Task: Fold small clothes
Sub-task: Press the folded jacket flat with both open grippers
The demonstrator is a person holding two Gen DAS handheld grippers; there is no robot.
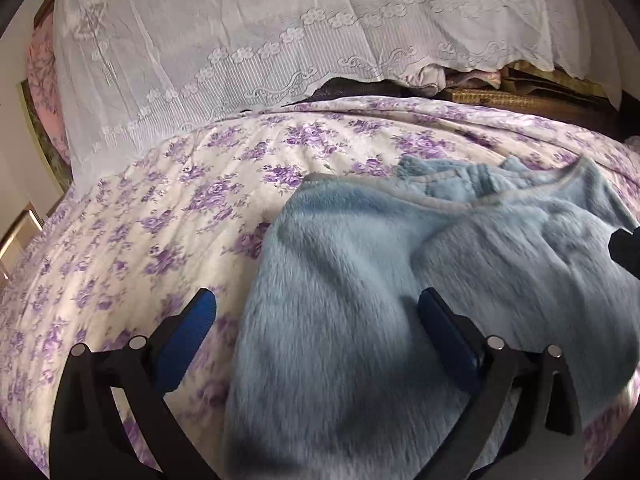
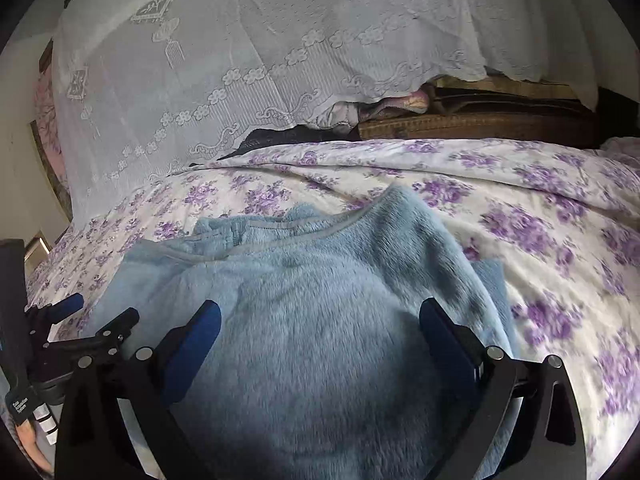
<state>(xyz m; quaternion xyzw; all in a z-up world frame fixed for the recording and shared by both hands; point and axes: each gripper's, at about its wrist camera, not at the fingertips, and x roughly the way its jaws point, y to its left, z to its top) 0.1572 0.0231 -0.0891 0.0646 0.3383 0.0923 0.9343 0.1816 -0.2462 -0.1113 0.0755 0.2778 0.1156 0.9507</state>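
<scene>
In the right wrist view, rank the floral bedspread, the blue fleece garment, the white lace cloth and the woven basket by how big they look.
1. and 2. white lace cloth and floral bedspread: both fill wide areas, too close to rank.
3. blue fleece garment, enlarged by nearness to the camera.
4. woven basket, mostly hidden.

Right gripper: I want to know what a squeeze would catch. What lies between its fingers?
In the right wrist view, only blue fleece garment lies between the open right gripper fingers.
</scene>
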